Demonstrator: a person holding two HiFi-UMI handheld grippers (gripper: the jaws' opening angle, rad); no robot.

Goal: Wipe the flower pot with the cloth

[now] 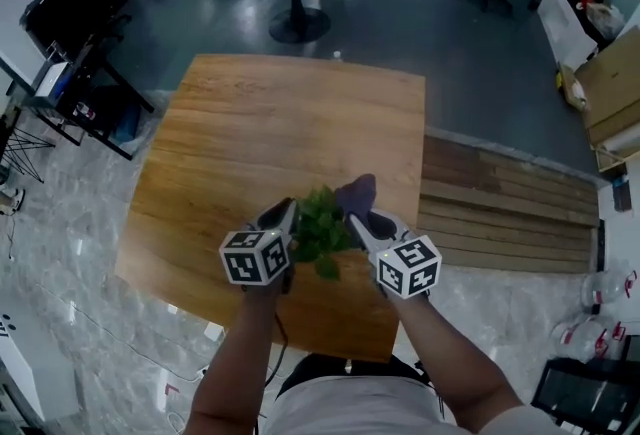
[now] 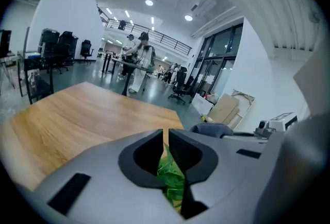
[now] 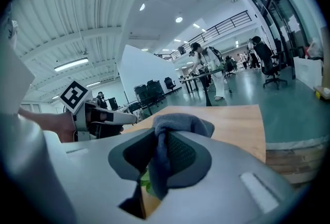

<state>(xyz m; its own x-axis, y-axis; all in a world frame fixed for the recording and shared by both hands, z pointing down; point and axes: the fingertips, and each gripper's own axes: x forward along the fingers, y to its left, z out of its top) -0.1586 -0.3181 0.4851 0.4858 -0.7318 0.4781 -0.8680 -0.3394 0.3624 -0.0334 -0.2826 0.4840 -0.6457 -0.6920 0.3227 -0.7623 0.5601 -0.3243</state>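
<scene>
Right gripper (image 3: 161,141) is clamped on the grey cloth (image 3: 178,125), which bunches up over the jaw tips and hangs down between them. Left gripper (image 2: 166,138) sits just across from it, jaws pinched to a thin slit, nothing clearly caught in them. Green leaves (image 2: 171,179) show through that slit, just beyond the tips. From the head view the leaves (image 1: 320,226) fill the gap between the left gripper (image 1: 285,215) and the right gripper (image 1: 358,220), and the cloth (image 1: 357,191) pokes out past the right one. The pot itself is buried under the foliage, so no view shows it. All of this is over the bench's (image 1: 250,123) near edge.
</scene>
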